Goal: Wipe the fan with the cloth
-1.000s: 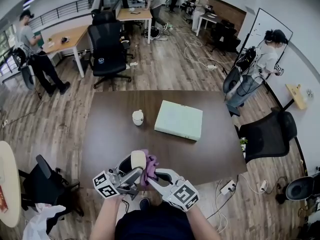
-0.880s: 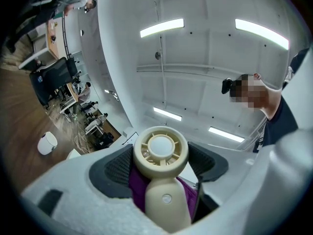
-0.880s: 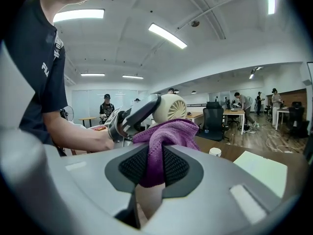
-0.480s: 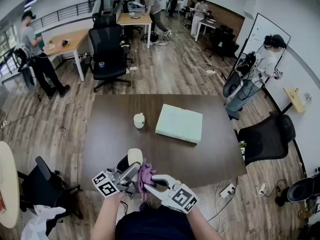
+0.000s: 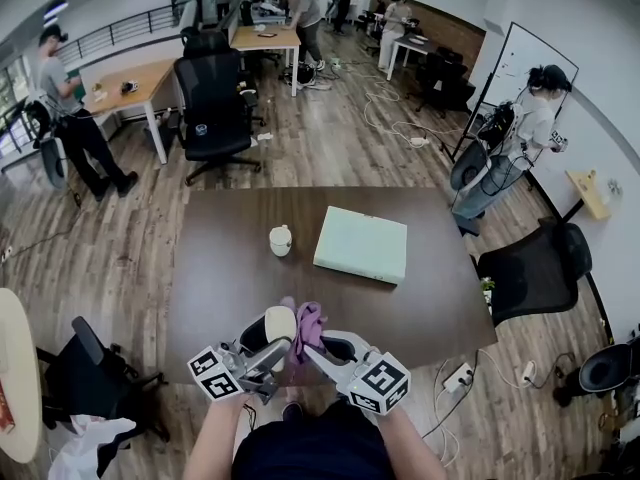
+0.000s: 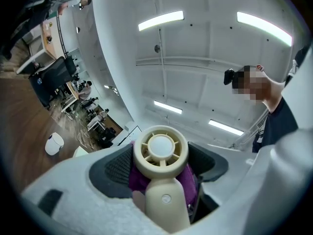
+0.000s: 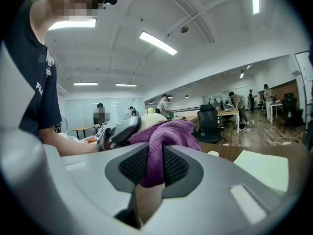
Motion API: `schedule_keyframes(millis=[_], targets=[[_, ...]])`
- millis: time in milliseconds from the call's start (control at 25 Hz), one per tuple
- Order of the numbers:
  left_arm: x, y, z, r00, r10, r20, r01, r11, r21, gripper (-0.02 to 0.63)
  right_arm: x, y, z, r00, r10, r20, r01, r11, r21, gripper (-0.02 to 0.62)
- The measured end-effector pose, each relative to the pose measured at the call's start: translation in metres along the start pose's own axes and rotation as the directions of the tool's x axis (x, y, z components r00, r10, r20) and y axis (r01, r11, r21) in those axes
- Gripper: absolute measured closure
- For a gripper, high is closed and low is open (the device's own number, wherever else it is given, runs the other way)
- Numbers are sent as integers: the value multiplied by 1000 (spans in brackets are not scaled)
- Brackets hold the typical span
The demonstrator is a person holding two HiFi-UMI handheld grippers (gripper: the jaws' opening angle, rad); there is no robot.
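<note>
In the head view, the left gripper [image 5: 268, 348] and the right gripper [image 5: 318, 346] were held close together over the near edge of the table [image 5: 220, 268]. A cream fan [image 5: 279, 323] was seen at the tip of the left gripper. A purple cloth [image 5: 308, 322] was seen at the tip of the right gripper and was pressed against the fan's right side. Farther along the table, a cup [image 5: 281, 240] and a pale green box [image 5: 361, 244] were set near each other, well apart from the grippers.

In the left gripper view, the fan's handle was pinched between the jaws. Its round head was held upright above them, with the grille turned toward the camera. The cloth was seen behind the fan, showing on both sides of the handle.

In the right gripper view, the cloth was clamped between the two pads and bunched up above them. Its far folds were laid against the fan's pale head, and the left gripper was seen just beyond it.
</note>
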State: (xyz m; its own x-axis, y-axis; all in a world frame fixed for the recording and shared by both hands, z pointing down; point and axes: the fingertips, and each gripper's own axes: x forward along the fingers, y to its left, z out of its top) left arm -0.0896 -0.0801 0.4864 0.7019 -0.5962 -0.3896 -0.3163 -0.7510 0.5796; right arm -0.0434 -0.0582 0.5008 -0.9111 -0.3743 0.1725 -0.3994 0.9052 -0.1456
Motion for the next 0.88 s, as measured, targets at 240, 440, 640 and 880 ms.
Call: schedule_keyframes(millis=[240, 440, 640, 880], targets=[[-4, -11, -10, 998, -41, -54, 44, 998, 49, 250, 0, -7, 17, 1000, -17, 18, 18, 999, -46, 517], [-8, -15, -16, 992, -41, -117, 52, 994, 98, 252, 3, -10, 30, 999, -27, 37, 30, 997, -74, 517], [-10, -15, -19, 988, -27, -151, 47, 990, 133, 253, 5, -7, 36, 999, -31, 31, 37, 977, -209, 517], [-9, -10, -14, 988, -2, -153, 28, 985, 170, 253, 0, 8, 57, 997, -11, 73, 39, 921, -388, 517]])
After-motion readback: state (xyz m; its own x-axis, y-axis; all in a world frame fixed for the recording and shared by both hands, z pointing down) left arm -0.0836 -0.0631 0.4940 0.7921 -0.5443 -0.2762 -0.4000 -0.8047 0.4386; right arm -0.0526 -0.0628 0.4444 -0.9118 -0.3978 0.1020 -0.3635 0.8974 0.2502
